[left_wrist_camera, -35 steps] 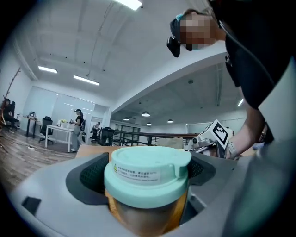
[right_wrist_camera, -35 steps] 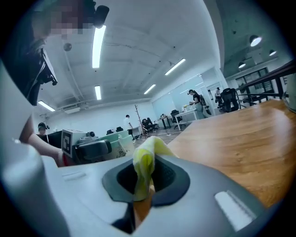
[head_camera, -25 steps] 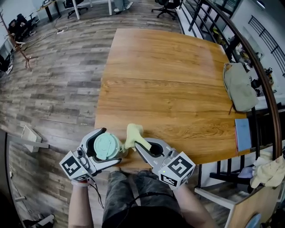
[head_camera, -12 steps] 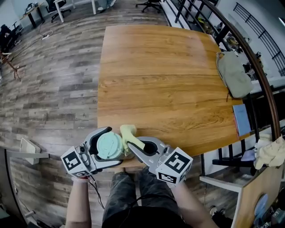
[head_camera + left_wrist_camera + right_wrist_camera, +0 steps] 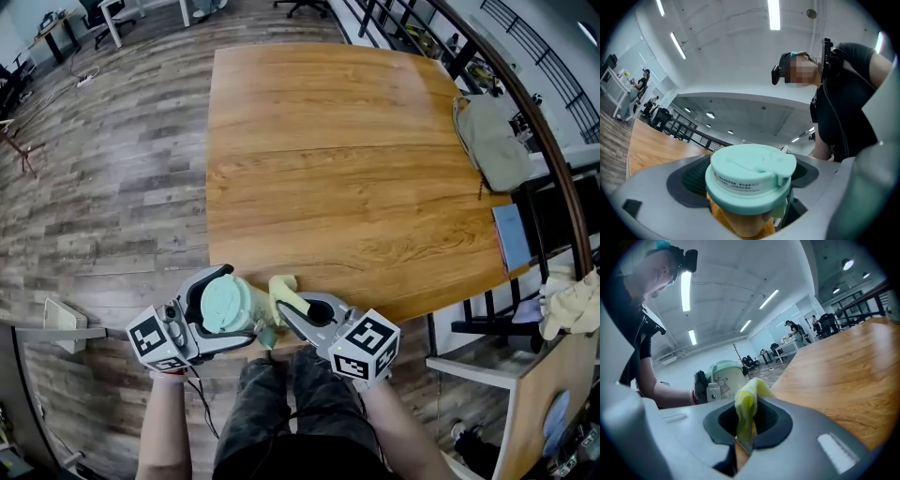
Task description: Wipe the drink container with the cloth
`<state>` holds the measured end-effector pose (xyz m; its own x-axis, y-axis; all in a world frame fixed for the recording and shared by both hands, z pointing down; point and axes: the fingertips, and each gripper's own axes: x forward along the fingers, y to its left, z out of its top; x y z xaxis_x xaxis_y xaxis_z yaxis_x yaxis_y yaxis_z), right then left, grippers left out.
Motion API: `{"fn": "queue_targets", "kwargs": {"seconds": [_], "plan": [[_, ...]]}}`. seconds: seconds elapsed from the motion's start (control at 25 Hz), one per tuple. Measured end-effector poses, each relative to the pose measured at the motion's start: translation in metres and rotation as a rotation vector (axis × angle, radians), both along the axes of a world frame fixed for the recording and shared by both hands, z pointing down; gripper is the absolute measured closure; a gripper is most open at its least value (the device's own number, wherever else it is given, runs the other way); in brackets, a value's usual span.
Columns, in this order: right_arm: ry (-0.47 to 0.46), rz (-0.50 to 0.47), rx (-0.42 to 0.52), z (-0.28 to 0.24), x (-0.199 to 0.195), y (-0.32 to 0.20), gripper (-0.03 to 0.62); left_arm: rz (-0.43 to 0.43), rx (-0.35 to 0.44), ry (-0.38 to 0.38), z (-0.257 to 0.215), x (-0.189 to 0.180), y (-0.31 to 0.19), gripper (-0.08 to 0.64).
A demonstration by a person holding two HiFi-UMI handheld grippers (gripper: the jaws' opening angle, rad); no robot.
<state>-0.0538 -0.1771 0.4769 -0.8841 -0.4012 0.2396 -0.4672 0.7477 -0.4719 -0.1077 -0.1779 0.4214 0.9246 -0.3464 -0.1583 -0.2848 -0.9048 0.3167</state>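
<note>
The drink container [image 5: 228,304] is a cup with a mint-green lid [image 5: 751,175] and a tan body. My left gripper [image 5: 232,302] is shut on it, holding it at the table's near edge. The yellow-green cloth [image 5: 281,290] is pinched in my right gripper [image 5: 284,317], which is shut on it. In the head view the cloth lies against the cup's right side. In the right gripper view the cloth [image 5: 749,405] sticks up between the jaws, with the cup [image 5: 725,376] just beyond it.
The wooden table [image 5: 347,169] stretches away from me. A grey bag [image 5: 487,141] and a blue book [image 5: 511,236] sit near its right side. A railing [image 5: 525,103] runs along the right. Wooden floor lies to the left.
Both grippers have drawn a little closer to the table's near edge. The cloth has come down from beside the lid to the cup's right side.
</note>
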Motion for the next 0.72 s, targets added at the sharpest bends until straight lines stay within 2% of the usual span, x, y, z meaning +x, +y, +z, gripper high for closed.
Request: {"fn": "queue_targets", "kwargs": {"seconds": [0.72], "plan": [[0.080,0.128,-0.101,0.050,0.023,0.011,0.569,0.026,0.002,-0.003,0.003,-0.001,0.001,0.080]]}}
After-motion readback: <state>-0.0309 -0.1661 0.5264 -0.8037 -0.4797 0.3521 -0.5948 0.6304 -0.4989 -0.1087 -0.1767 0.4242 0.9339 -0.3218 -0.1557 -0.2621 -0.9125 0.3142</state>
